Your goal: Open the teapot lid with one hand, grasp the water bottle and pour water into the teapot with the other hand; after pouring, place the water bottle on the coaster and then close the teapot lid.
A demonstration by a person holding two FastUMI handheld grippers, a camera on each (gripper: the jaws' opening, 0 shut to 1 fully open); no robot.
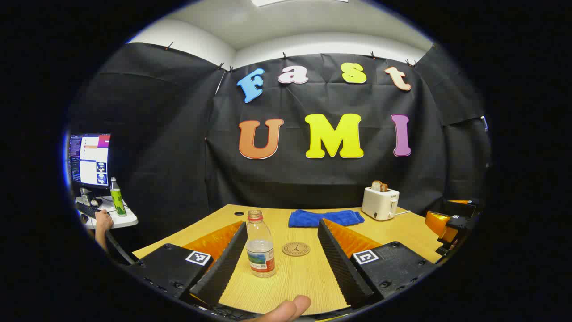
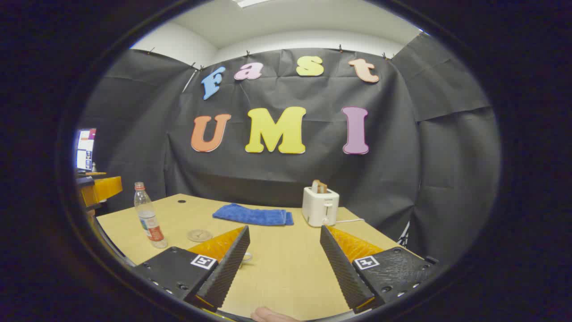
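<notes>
1. Left tongs [image 1: 281, 264]: released, jaws spread wide above the table [image 1: 402, 232], the water bottle [image 1: 260, 246] standing between them, untouched.
2. Bottle: red cap, red-banded label, print illegible; the round coaster [image 1: 296, 248] lies just beside it.
3. Right tongs [image 2: 283, 261]: released, gripping nothing.
4. Behind: blue towel [image 2: 252, 215], white toaster [image 2: 320, 205].

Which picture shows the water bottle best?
The left gripper view: the water bottle stands close and large, between that tool's open fingers. In the right gripper view the bottle is smaller, far off at the table's left side.
</notes>
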